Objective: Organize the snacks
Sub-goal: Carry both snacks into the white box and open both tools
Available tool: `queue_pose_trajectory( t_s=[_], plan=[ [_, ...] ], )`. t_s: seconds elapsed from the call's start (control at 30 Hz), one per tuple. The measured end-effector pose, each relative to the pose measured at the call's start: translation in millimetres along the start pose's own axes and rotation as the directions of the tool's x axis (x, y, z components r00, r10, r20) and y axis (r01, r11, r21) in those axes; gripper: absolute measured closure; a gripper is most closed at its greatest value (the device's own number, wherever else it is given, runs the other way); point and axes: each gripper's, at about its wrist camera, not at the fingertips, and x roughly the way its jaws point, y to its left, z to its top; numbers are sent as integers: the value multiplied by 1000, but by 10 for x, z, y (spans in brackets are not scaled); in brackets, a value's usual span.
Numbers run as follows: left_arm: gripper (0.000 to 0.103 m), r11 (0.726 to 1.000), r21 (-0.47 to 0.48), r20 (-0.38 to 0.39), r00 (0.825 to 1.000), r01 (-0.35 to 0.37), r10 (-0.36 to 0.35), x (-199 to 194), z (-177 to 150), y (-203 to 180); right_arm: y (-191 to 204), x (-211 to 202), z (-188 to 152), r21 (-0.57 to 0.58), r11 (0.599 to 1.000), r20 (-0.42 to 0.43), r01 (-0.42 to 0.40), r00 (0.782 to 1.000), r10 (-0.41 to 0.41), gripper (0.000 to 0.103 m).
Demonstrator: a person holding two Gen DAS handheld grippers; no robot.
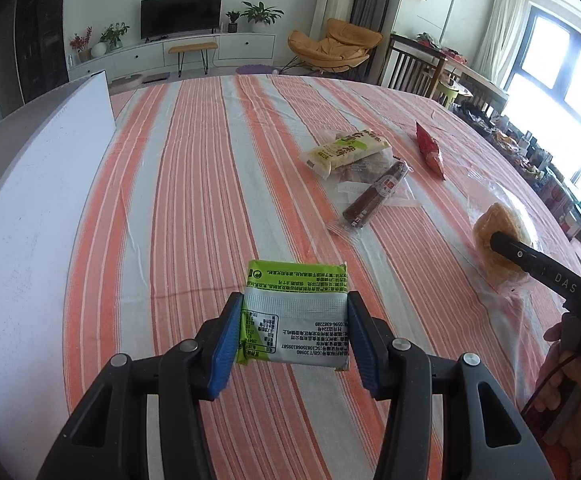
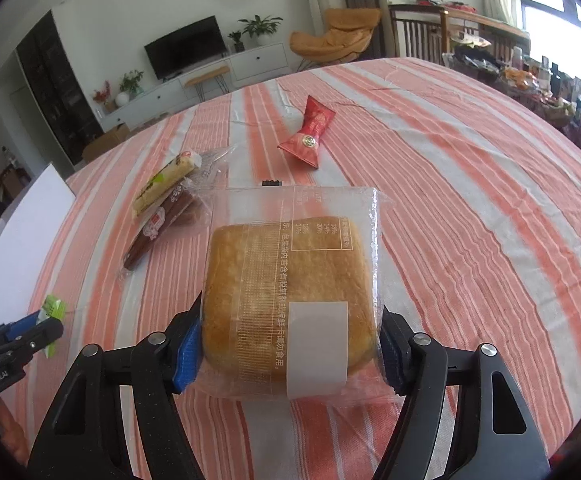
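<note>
**Gripping a snack in each gripper above the striped cloth**

Holding two packets at once, I see my left gripper (image 1: 294, 322) clamped on the green-and-silver packet (image 1: 296, 312); its blue pads (image 1: 226, 344) press both side edges, and the packet juts forward past the tips, clear of the striped tablecloth (image 1: 194, 184); my right gripper (image 2: 290, 354) squeezes the wrapped bread (image 2: 290, 300) across its near end, most of it reaching beyond the jaws; towards the tabletop's far edge lie a yellow-green packet (image 1: 346, 150) overlapping a brown sausage stick (image 1: 374, 196), with a red packet (image 1: 430, 148) just beside; a white board (image 1: 38, 208) lines the left edge.
</note>
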Motion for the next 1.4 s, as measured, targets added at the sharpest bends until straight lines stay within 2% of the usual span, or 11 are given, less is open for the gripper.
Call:
queue_pose_trajectory(
  t_s=[0.27, 0.4, 0.53, 0.6, 0.7, 0.8, 0.9, 1.0, 1.1, 1.23, 1.4],
  plan=[
    [53, 988, -87, 52, 991, 129, -125, -675, -75, 140, 2, -52, -30, 68, 996, -53, -56, 997, 60, 30],
    [53, 974, -144, 143, 978, 174, -154, -1233, -21, 438, 491, -203, -29, 36, 981, -111, -190, 975, 193, 30],
    [53, 975, -211, 227, 974, 71, -22, -1769, 35, 980, 1469, -483, 167, -95, 921, -140, -378, 921, 363, 30],
    [53, 964, -266, 247, 965, -25, 93, -1977, 0, 1326, 2055, -633, 257, -161, 862, -171, -481, 874, 456, 30],
    [52, 917, -354, 219, 938, -182, 270, -2128, -130, 1825, 2884, -771, 354, -233, 775, -221, -588, 808, 547, 30],
    [42, 843, -388, 129, 883, -373, 451, -2098, -308, 2150, 3627, -698, 368, -266, 716, -302, -645, 761, 574, 24],
    [18, 801, -420, 78, 862, -427, 500, -2068, -474, 2345, 4087, -533, 329, -280, 706, -402, -650, 747, 529, 23],
    [16, 798, -444, 93, 865, -408, 494, -2142, -584, 2415, 4055, -576, 380, -261, 689, -383, -676, 727, 569, 23],
    [12, 809, -450, 122, 871, -378, 476, -2129, -550, 2346, 3782, -683, 417, -307, 703, -292, -641, 767, 572, 23],
    [12, 879, -397, 172, 919, -265, 355, -1968, -324, 1944, 3197, -668, 471, -351, 788, -152, -506, 861, 486, 23],
    [3, 979, -193, 197, 974, -72, 111, -1636, -31, 947, 2156, -342, 377, -380, 912, 0, -158, 985, 170, 23]
  ],
)
